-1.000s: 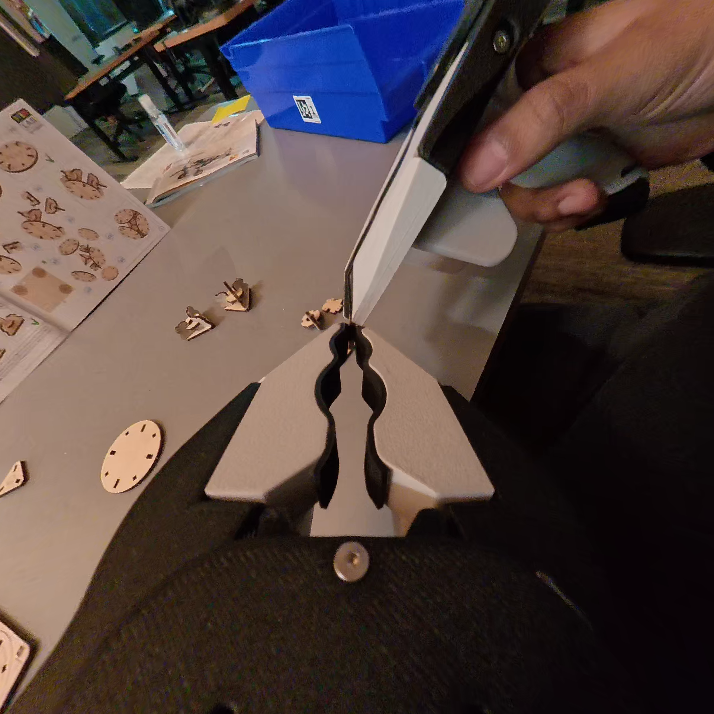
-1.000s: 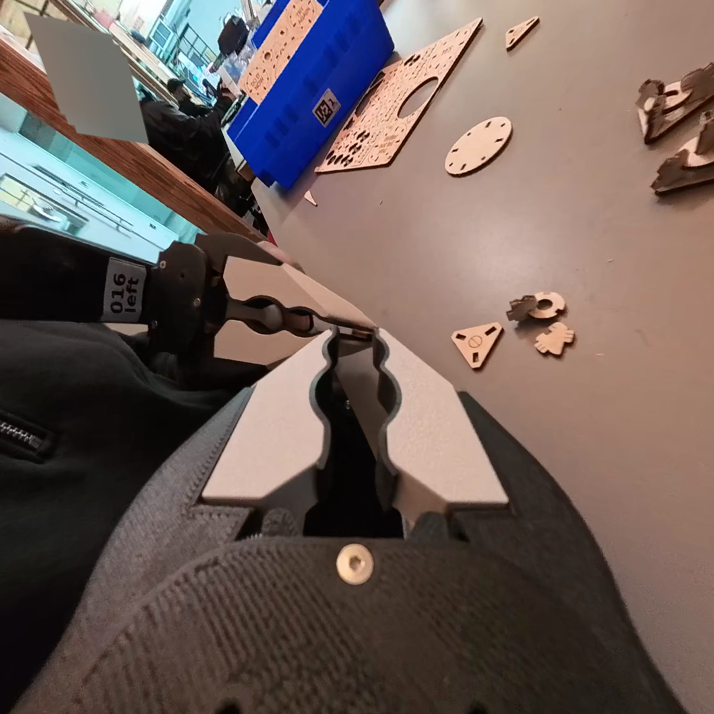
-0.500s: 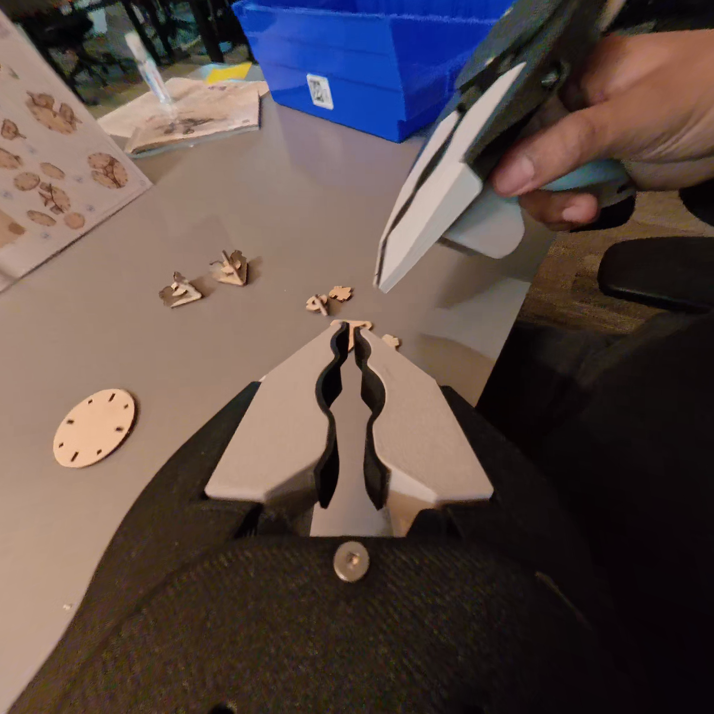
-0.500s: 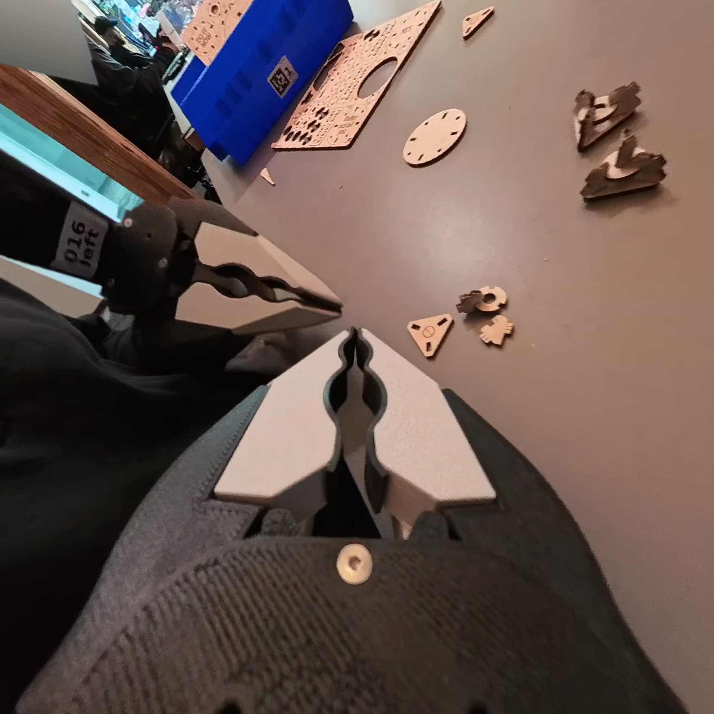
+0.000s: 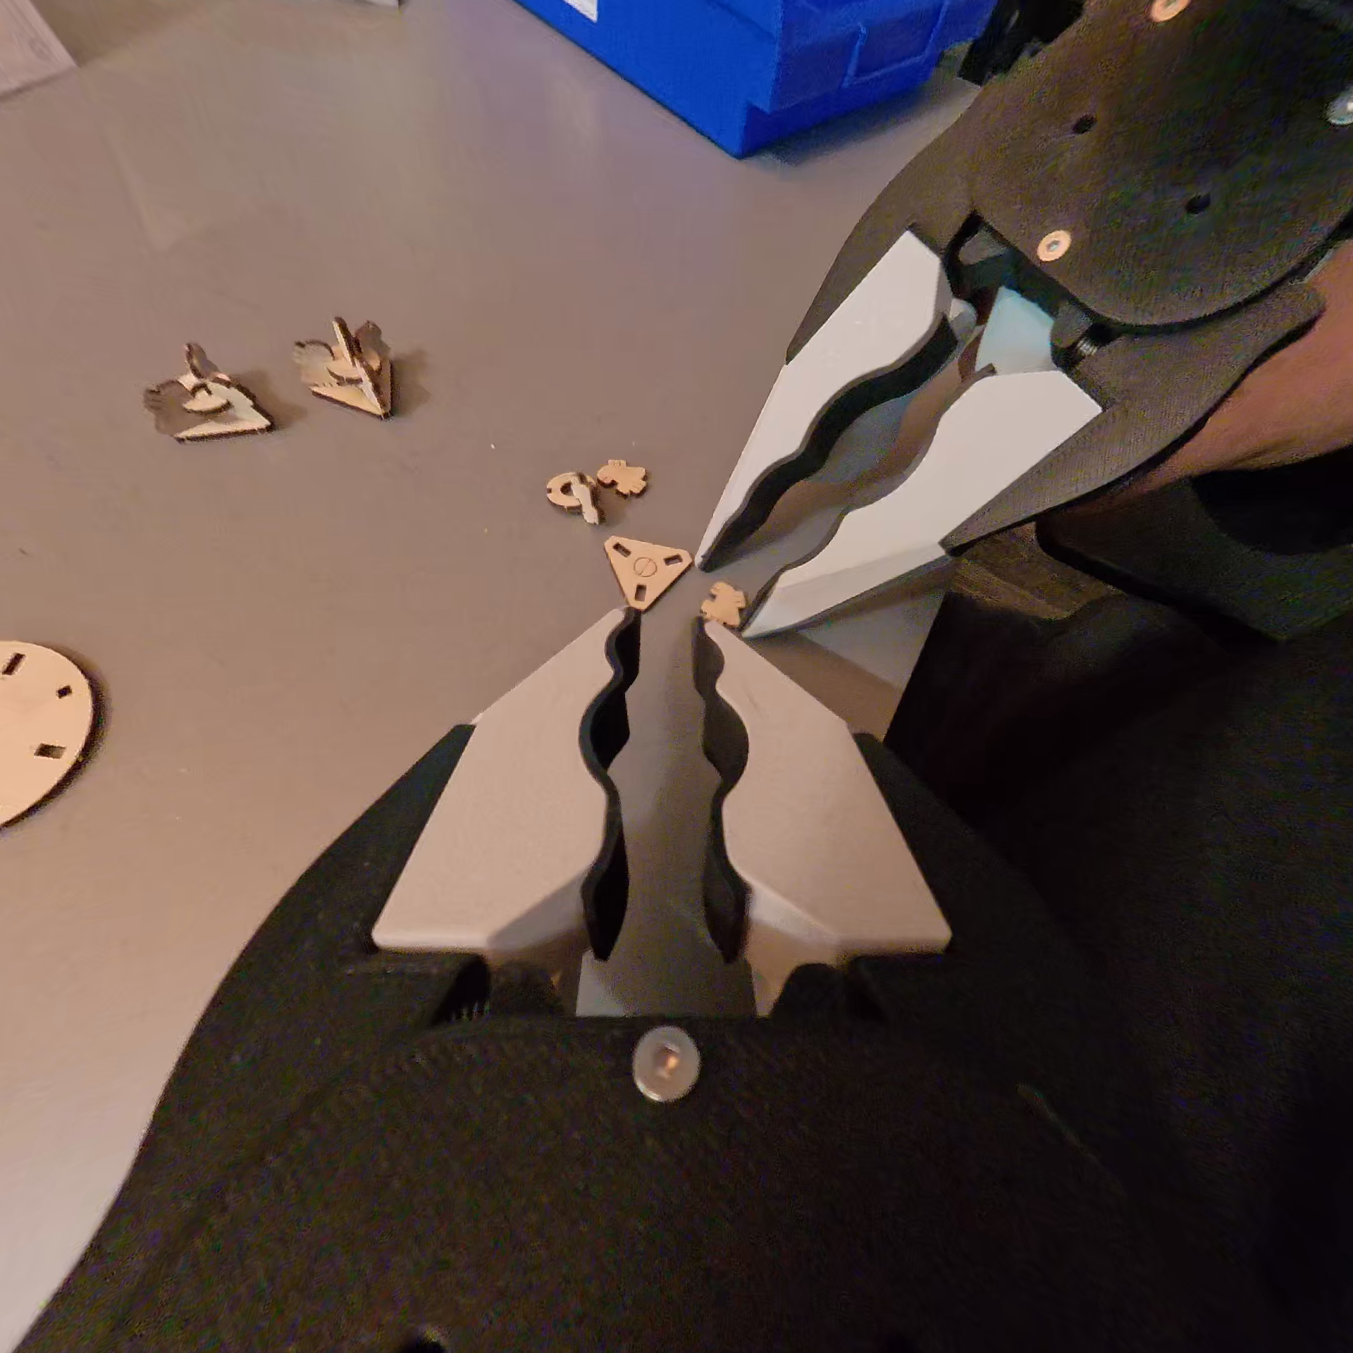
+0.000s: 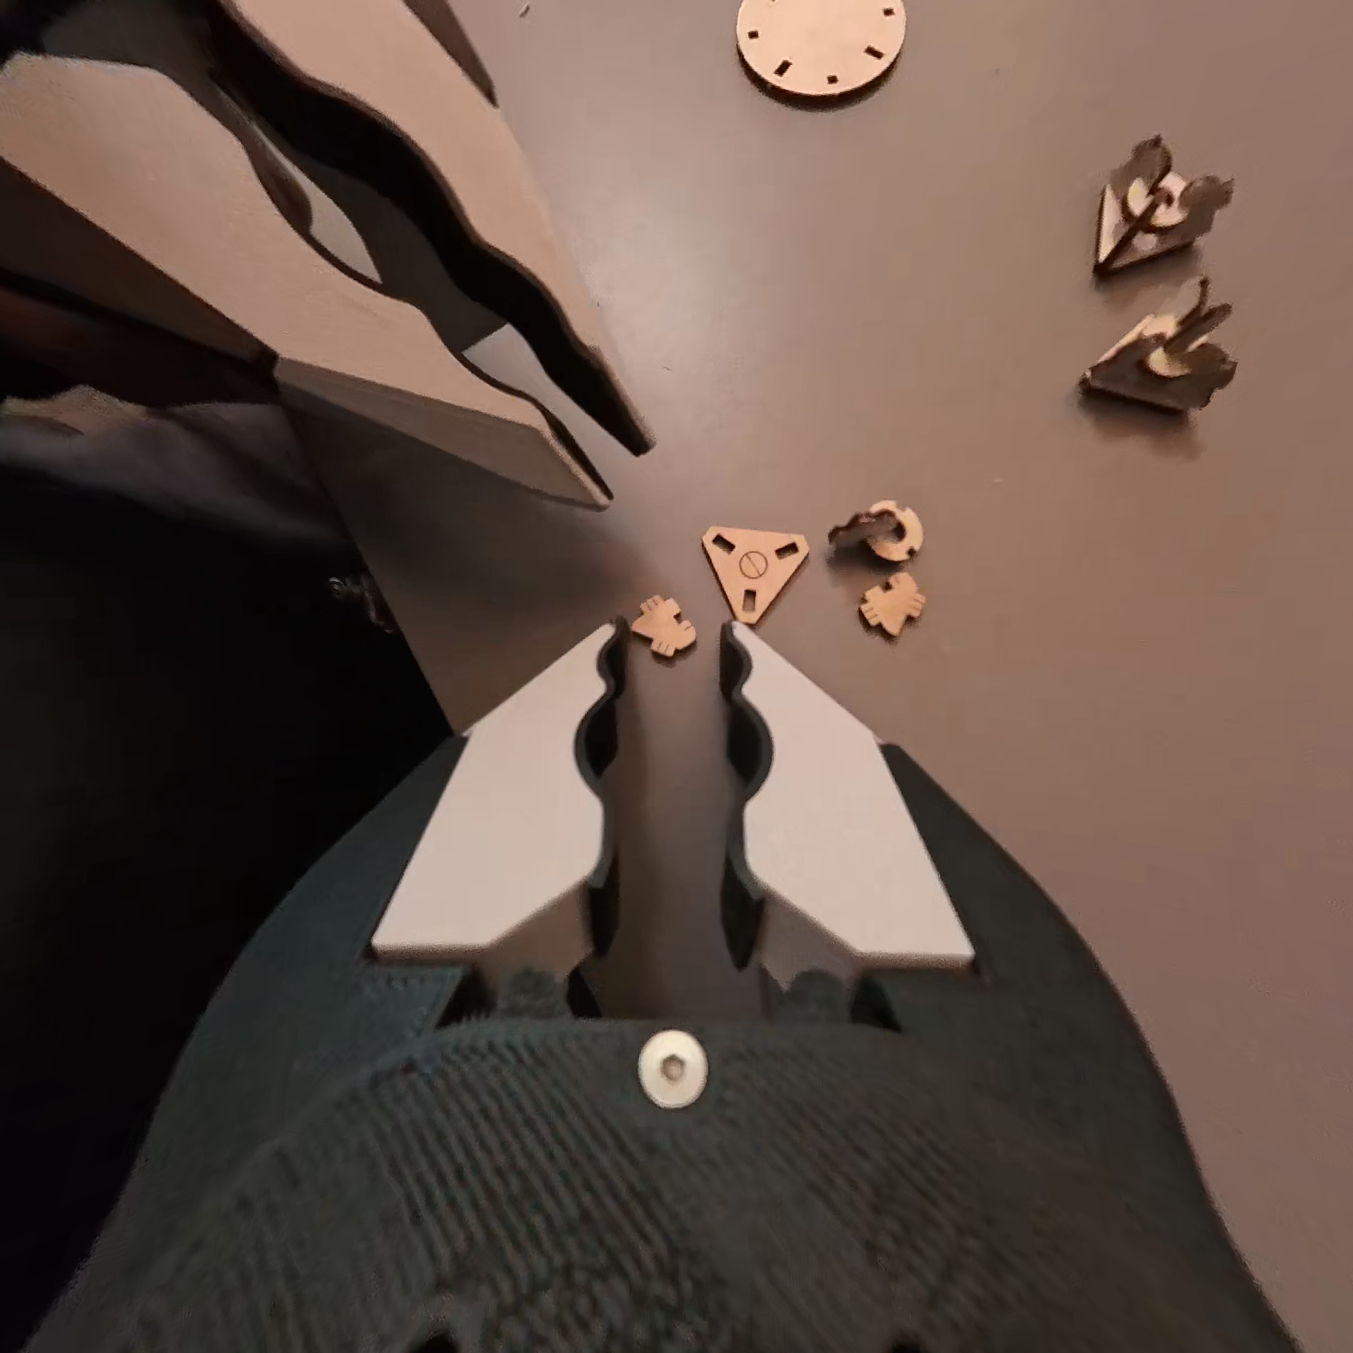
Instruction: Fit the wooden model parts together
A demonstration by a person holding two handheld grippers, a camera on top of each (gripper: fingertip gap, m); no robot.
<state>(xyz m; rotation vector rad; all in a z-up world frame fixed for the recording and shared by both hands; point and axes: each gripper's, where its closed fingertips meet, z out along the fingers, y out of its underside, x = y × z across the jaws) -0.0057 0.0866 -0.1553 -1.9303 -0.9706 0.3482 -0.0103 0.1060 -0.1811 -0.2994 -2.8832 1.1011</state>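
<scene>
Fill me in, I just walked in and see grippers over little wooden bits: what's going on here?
A person holds two grippers low over a grey table. The left gripper and right gripper both have their fingers apart and hold nothing. Their tips converge on a flat wooden triangle piece and a small notched wooden piece lying near the table edge. More wooden pieces lie beyond.

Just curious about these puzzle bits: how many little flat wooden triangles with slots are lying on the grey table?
1. The flat wooden triangle with slots lies on the grey table between both claws' tips. Others may be hidden.
</scene>
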